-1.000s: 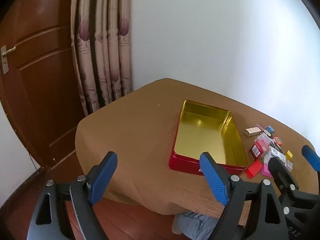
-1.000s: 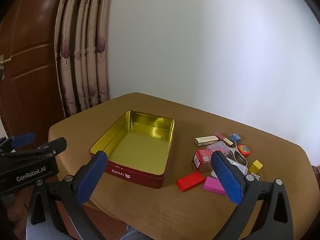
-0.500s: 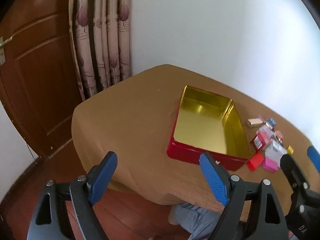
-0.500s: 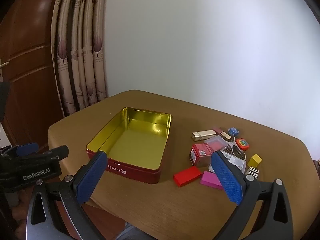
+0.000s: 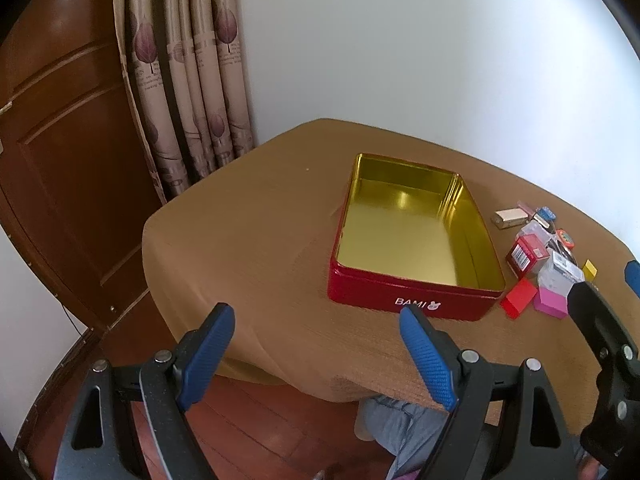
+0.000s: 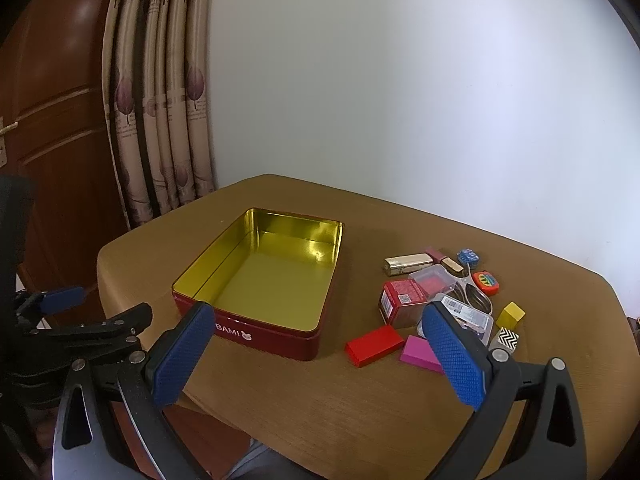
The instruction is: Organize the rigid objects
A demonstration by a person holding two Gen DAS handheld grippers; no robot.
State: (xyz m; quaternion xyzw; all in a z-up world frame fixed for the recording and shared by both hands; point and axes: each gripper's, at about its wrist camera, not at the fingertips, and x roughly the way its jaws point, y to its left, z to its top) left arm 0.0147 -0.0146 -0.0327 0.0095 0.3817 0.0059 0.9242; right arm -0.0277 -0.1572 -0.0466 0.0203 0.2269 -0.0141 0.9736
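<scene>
1. You are holding the left gripper (image 5: 316, 354) with jaws spread apart, empty, hanging off the table's (image 5: 248, 240) near edge.
2. The red tin (image 6: 256, 330) is sitting open and empty mid-table, likely waiting as the container.
3. You are carrying the right gripper (image 6: 320, 354) spread wide too (nothing between the pads).
4. The small objects (image 6: 440, 300) are lying clustered just right of the tin, well short of either gripper.

Glossy gold-lined metal tin (image 6: 280, 276) on matt woven cloth (image 6: 360, 400); glossy wooden door (image 5: 60, 140) behind.
</scene>
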